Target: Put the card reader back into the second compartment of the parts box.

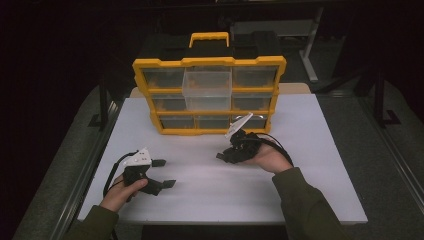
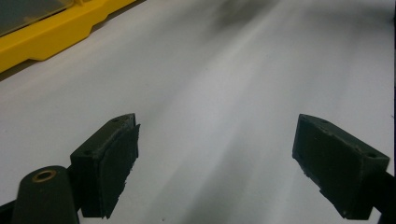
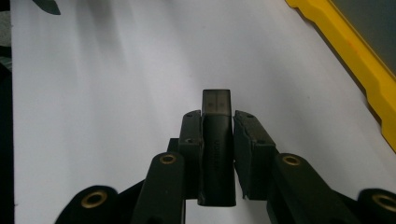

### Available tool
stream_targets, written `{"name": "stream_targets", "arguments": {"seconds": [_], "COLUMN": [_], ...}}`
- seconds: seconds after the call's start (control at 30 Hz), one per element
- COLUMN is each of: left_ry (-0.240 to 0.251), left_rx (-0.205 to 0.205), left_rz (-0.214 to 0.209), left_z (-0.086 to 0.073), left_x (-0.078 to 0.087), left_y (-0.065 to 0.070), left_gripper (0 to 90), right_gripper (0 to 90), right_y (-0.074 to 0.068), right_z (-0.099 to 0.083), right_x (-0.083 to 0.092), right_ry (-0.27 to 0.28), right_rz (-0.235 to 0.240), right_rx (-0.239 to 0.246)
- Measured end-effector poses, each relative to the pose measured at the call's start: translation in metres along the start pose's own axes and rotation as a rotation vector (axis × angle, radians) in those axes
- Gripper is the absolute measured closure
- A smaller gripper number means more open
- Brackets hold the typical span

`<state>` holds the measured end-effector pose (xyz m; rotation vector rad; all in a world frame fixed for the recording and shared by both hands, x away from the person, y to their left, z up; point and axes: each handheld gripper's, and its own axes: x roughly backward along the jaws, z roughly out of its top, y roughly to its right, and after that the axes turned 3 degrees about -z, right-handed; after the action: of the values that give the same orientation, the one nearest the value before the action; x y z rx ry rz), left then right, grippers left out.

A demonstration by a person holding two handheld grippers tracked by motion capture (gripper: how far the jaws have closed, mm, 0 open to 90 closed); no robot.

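Right gripper (image 3: 217, 126): jaws drawn in on a small black block (image 3: 216, 149), pads pressing its two sides, its end sticking out past the tips; seen from above, the gripper (image 1: 235, 150) is just in front of the organiser's lower right corner. Left gripper (image 2: 215, 158): jaws wide apart, nothing between them, above the bare white table (image 2: 224, 84). Yellow organiser (image 1: 209, 95): upright at the table's far edge, with clear drawers (image 1: 207, 82) whose contents cannot be made out.
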<state>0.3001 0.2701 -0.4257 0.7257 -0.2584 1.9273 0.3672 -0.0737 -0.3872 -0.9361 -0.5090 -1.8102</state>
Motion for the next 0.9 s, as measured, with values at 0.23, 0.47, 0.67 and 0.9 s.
{"name": "stream_targets", "arguments": {"seconds": [0.23,0.47,0.67,0.9], "left_ry": [-0.001,-0.003,-0.001,0.0], "left_rx": [0.003,0.003,0.005,0.007], "left_rz": [0.001,0.001,0.001,0.001], "left_z": [0.0,0.0,-0.001,-0.001], "left_x": [0.0,-0.001,0.0,0.0], "left_y": [0.0,0.0,0.0,-0.001], "left_gripper": [14.2,14.2,14.2,14.2], "right_gripper": [72.6,72.6,72.6,72.6], "right_y": [0.004,0.008,0.01,0.011], "right_z": [-0.004,-0.003,0.002,0.012], "right_x": [0.015,0.031,0.043,0.06], "right_ry": [0.0,0.009,0.014,0.018], "right_rz": [0.006,0.008,0.004,-0.001], "right_rx": [0.006,0.009,0.018,0.026]}}
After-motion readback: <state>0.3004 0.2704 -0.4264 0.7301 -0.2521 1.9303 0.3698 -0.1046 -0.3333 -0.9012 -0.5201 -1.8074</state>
